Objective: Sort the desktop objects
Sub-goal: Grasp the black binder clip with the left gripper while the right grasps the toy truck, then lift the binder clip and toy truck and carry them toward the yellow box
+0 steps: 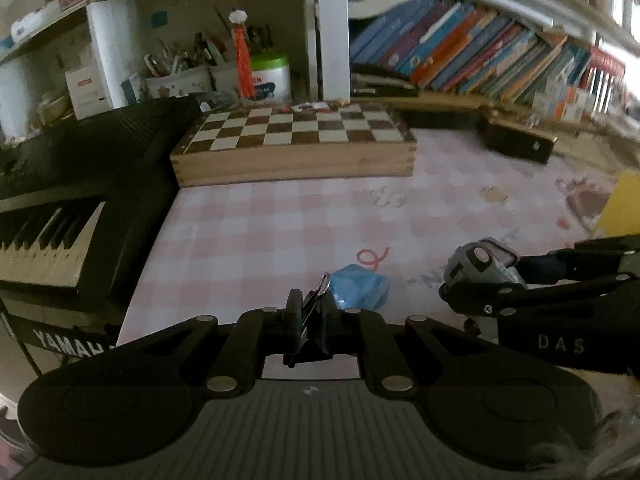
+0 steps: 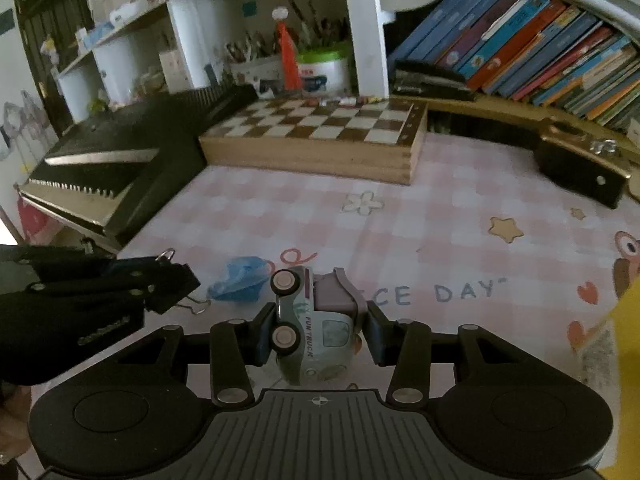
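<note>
My left gripper (image 1: 312,304) is shut on a black binder clip (image 1: 311,322); the clip's silver wire handle sticks up between the pads. In the right wrist view the same gripper (image 2: 180,280) comes in from the left, with the clip's wire loops (image 2: 196,306) showing. My right gripper (image 2: 318,320) is shut on a pale green toy truck (image 2: 316,340) that lies on its side, wheels to the left, lettered FUN TRUCK. The left wrist view shows that truck (image 1: 480,266) at the right. A crumpled blue wrapper (image 1: 360,288) (image 2: 240,280) lies on the pink checked tablecloth (image 2: 440,208) between the grippers.
A wooden chessboard box (image 1: 292,136) stands at the back, with a black Yamaha keyboard (image 1: 80,184) on the left. A row of books (image 1: 480,52) and a black box (image 1: 516,140) sit at the back right. Something yellow (image 2: 628,340) shows at the right edge.
</note>
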The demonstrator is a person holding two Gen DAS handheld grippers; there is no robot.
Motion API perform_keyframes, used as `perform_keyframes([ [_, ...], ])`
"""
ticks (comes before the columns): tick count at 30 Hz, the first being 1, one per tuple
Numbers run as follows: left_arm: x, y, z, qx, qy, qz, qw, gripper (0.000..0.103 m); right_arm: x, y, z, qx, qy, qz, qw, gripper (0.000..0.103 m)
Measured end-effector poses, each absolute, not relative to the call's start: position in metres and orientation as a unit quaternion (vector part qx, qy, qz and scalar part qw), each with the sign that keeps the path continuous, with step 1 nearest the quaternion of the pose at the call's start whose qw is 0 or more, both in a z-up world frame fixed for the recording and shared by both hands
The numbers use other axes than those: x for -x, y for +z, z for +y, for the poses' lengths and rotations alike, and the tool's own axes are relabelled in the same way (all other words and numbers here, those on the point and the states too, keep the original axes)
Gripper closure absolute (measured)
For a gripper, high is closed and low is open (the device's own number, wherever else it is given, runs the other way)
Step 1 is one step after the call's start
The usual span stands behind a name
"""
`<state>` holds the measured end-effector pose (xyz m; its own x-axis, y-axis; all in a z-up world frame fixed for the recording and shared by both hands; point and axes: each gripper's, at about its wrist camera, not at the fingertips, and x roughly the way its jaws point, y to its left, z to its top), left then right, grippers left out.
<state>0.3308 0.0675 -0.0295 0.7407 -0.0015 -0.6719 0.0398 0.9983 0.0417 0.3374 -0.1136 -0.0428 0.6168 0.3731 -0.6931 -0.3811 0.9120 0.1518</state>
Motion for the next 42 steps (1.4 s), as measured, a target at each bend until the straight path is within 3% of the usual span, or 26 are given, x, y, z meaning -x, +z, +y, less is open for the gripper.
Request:
perform_keyframes([
  [20,-0.232,0.036,0.089,0.061,-0.078,0.302,0.948,0.095,-0.243,0.007,-0.140,-0.028,0.188,0.352,0.916,0.058],
  [42,-0.126,0.047,0.099,0.070,-0.199,0.313,0.926,0.095,-0.104,0.015,-0.139,-0.054,0.098,0.358,0.927,0.058],
])
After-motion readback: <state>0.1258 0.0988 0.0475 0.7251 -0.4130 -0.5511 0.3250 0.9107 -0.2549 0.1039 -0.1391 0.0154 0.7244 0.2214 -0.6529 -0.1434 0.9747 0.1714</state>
